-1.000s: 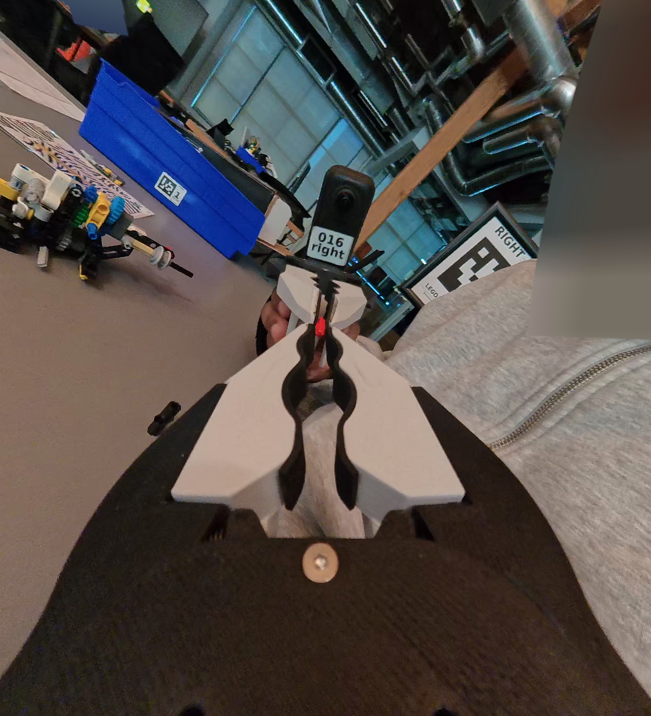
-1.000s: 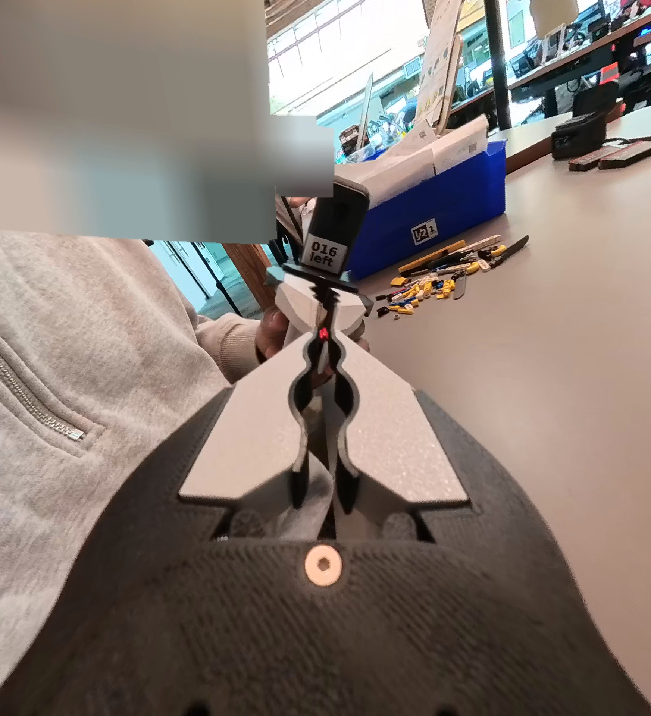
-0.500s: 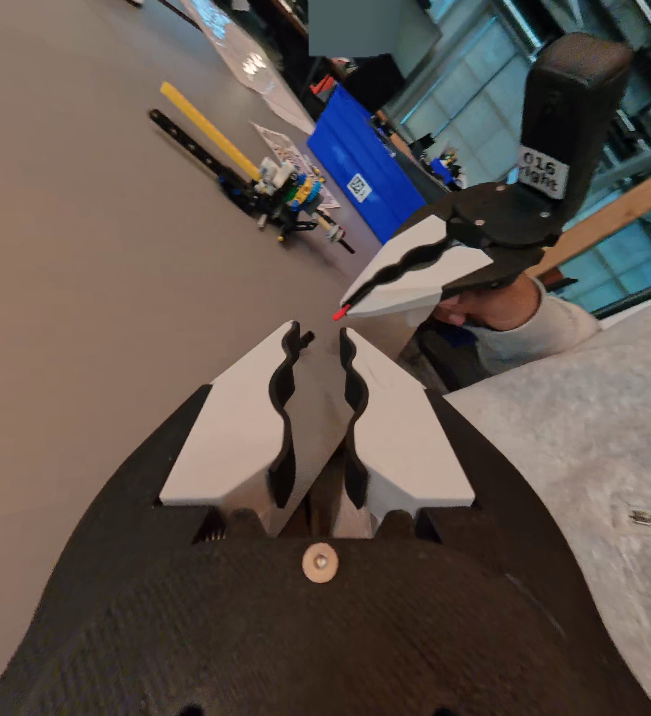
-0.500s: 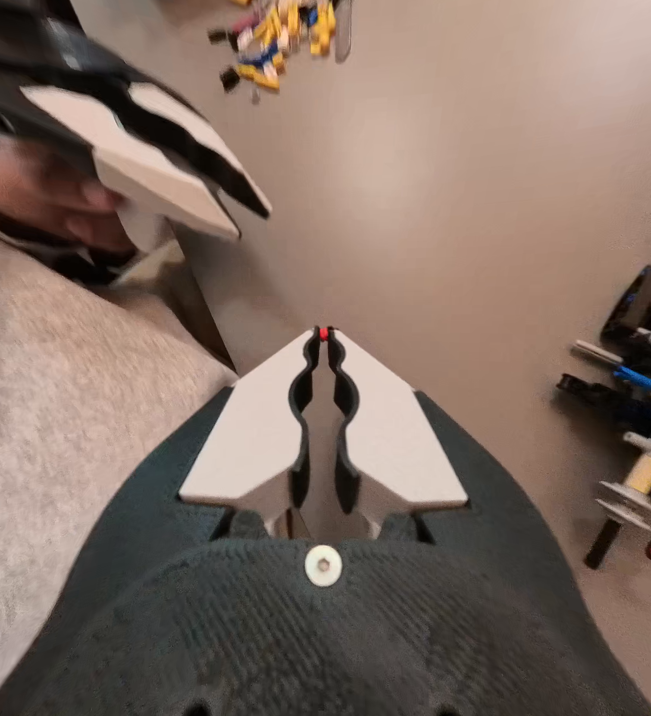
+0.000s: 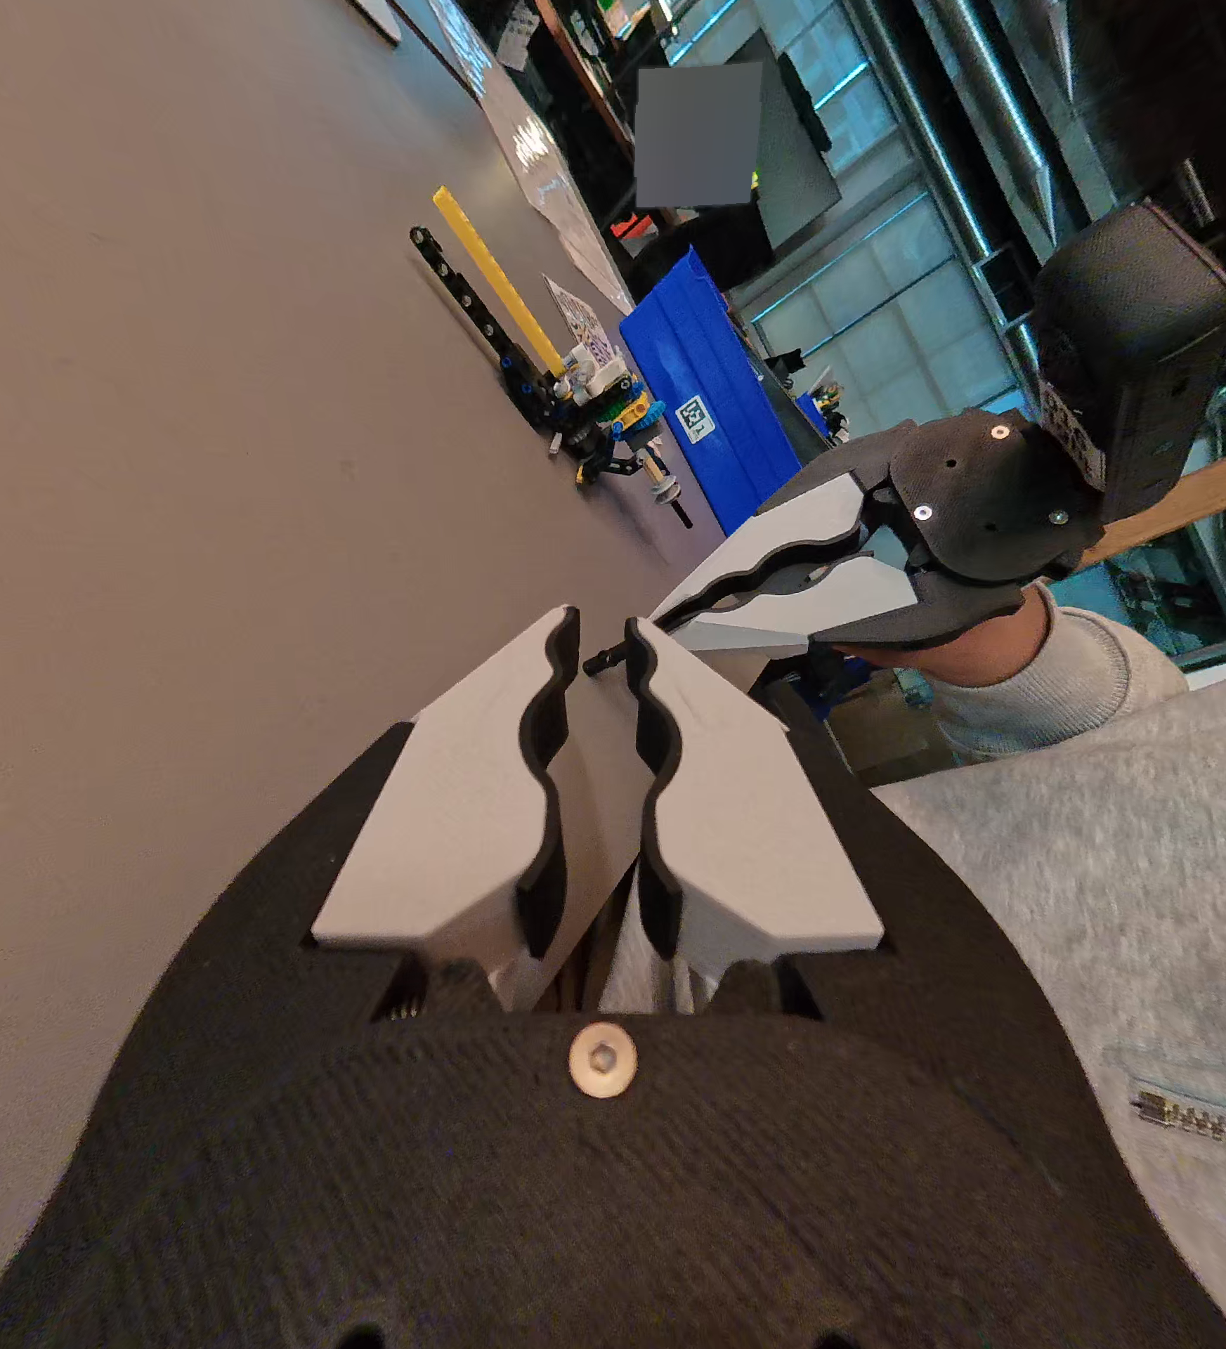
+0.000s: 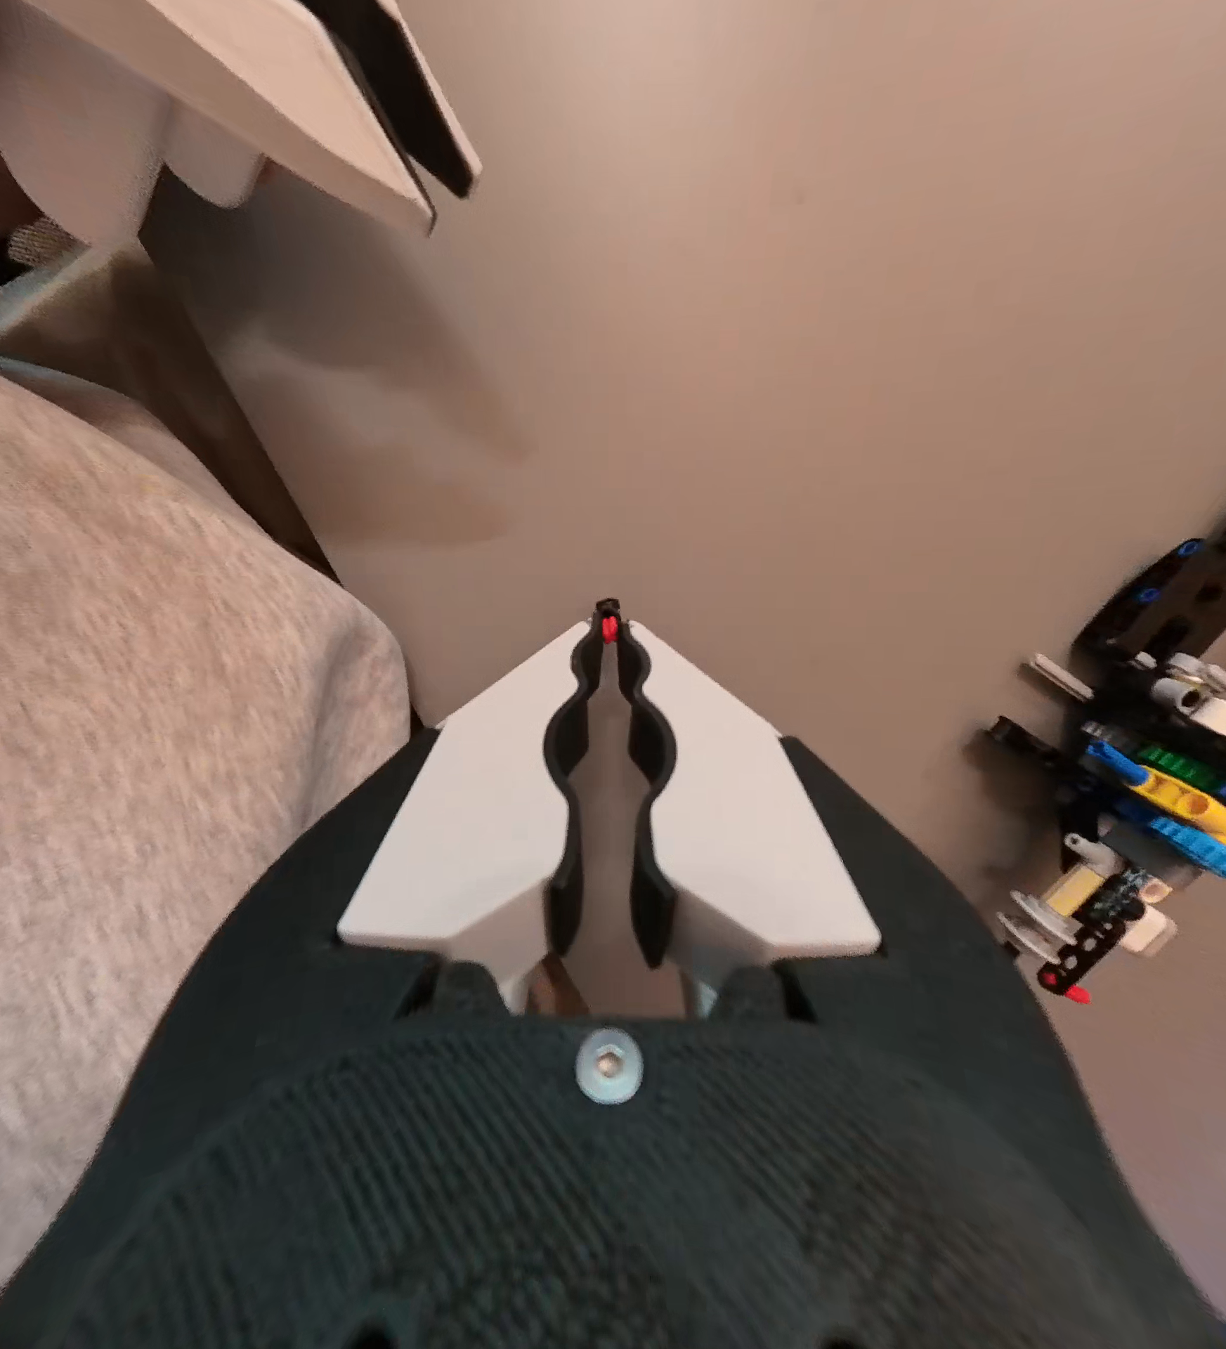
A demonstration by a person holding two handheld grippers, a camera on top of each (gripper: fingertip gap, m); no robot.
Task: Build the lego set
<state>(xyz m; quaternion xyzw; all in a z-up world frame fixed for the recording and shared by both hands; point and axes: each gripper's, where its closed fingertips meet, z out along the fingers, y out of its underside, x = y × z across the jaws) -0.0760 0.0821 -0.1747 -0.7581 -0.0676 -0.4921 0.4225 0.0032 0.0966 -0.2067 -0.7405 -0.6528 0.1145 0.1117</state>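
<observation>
My right gripper [image 6: 607, 626] is shut on a small red pin [image 6: 607, 631], held low over the grey table [image 6: 814, 328]. A black pin [image 6: 606, 606] lies on the table just beyond its tip. My left gripper [image 5: 602, 629] is open by a narrow gap and empty, and the black pin [image 5: 601, 661] shows between its fingertips. The right gripper [image 5: 683, 612] comes in from the right, its tip hidden behind my left gripper's right finger. The left gripper [image 6: 445, 201] shows at the top left of the right wrist view. The part-built lego assembly [image 5: 595, 412] lies farther off; it also shows in the right wrist view [image 6: 1179, 788].
A blue bin [image 5: 704, 416] stands behind the assembly, with printed paper sheets [image 5: 580, 328] beside it. A long yellow beam [image 5: 493, 277] and a black beam [image 5: 464, 299] stick out from the assembly. The person's grey sweater [image 6: 121, 657] is close at the table edge. The left gripper's tips are roughly 9 cm from the right gripper's.
Both grippers have turned from facing each other in the air down towards the table. The left gripper has opened. The right gripper has kept the red pin and come close to the black pin.
</observation>
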